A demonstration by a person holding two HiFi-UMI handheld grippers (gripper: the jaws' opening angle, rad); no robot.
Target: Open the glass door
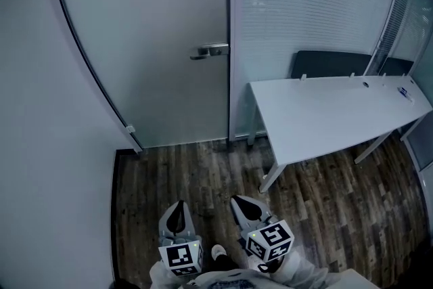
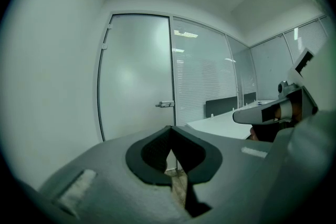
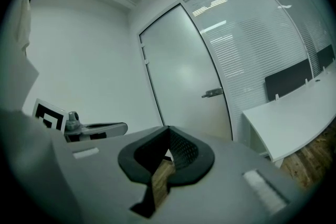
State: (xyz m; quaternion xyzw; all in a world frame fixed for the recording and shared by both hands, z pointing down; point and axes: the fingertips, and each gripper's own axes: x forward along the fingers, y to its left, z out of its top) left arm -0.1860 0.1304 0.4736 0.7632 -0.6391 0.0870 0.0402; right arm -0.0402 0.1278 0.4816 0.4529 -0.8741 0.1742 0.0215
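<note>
The frosted glass door (image 1: pixel 149 44) stands shut ahead, its metal lever handle (image 1: pixel 210 50) at the right edge, next to the frame. The left gripper view shows the door (image 2: pixel 136 76) and handle (image 2: pixel 165 104), and so does the right gripper view, with door (image 3: pixel 181 71) and handle (image 3: pixel 212 93). Both grippers are low and well short of the door, side by side over the wood floor. My left gripper (image 1: pixel 178 205) (image 2: pixel 169 128) is shut with nothing in it. My right gripper (image 1: pixel 239 201) (image 3: pixel 168 128) also has its jaws together, holding nothing.
A white table (image 1: pixel 338 112) stands to the right, its near corner leg close to the door frame, with dark chair backs (image 1: pixel 331 64) behind it. A glass partition with blinds (image 1: pixel 311 3) runs right of the door. A white wall (image 1: pixel 40 145) closes the left side.
</note>
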